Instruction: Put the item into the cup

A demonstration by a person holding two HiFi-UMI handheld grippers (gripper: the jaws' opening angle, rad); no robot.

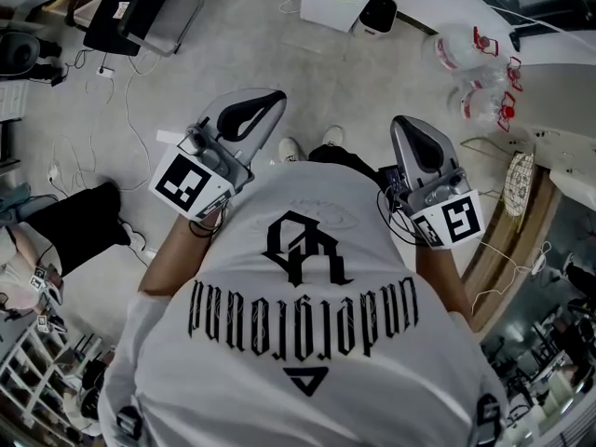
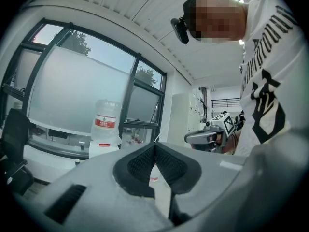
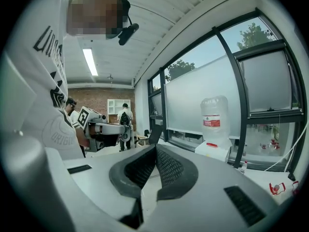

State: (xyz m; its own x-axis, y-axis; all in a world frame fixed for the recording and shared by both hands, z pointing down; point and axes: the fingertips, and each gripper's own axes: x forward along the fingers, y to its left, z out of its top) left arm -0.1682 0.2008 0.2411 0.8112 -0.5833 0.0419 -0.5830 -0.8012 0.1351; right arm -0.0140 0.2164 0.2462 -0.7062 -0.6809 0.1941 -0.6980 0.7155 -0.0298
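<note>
Left gripper (image 1: 264,106), right gripper (image 1: 410,128): jaws closed together, nothing between. Neither cup nor item in view; task stage undeterminable.

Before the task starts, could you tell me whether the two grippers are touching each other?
Apart. The head view shows the left gripper and the right gripper side by side, with a wide stretch of floor plainly visible between them.

The grey plastic left gripper (image 1: 268,103), with black ribbed pads (image 2: 140,163), points forward from chest height, its jaws closed together on nothing. The matching grey right gripper (image 1: 413,128) is held alongside it, well apart, its jaws likewise closed and empty. Both bare forearms (image 1: 170,254) are bent forward at the elbows.
</note>
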